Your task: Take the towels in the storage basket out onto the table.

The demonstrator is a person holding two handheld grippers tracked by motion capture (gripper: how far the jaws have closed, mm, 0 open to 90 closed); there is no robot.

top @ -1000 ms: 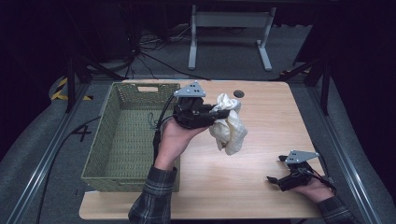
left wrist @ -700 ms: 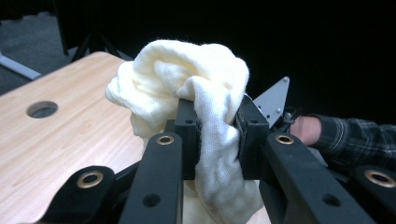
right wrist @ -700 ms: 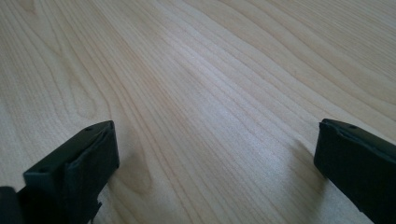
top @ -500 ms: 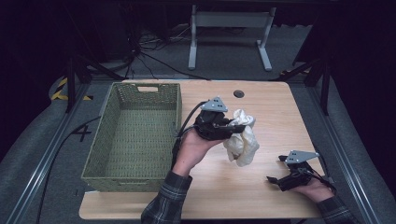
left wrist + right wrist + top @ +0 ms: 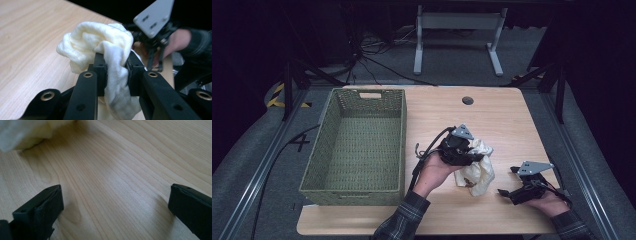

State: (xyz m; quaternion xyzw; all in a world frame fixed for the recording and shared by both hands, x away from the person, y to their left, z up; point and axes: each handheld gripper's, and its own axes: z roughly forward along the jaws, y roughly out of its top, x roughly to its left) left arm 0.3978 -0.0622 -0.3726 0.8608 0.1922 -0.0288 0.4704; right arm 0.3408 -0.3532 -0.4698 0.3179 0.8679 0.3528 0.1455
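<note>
A cream cloth [image 5: 477, 170] hangs bunched from my left gripper [image 5: 472, 159], its lower end touching the wooden table [image 5: 492, 115] near the middle right. In the left gripper view the two black jaws are shut on a fold of the cloth [image 5: 116, 67], which bulges above them and drapes below. My right gripper [image 5: 508, 192] rests low on the table at the front right, held by a hand. Its jaws stand wide apart in the right gripper view [image 5: 115, 202] with bare wood between them. An edge of the cloth [image 5: 27, 132] lies at the upper left of that view.
A green woven basket [image 5: 362, 185] with nothing in it stands on the left half of the table. A round cable hole [image 5: 468, 100] sits near the far edge. Beyond the table are a metal stand [image 5: 457, 30] and cables on the dark floor.
My left gripper has carried the cloth down and to the right, from above the table's middle to just left of the right gripper. The cloth now touches the table. The right gripper has not moved.
</note>
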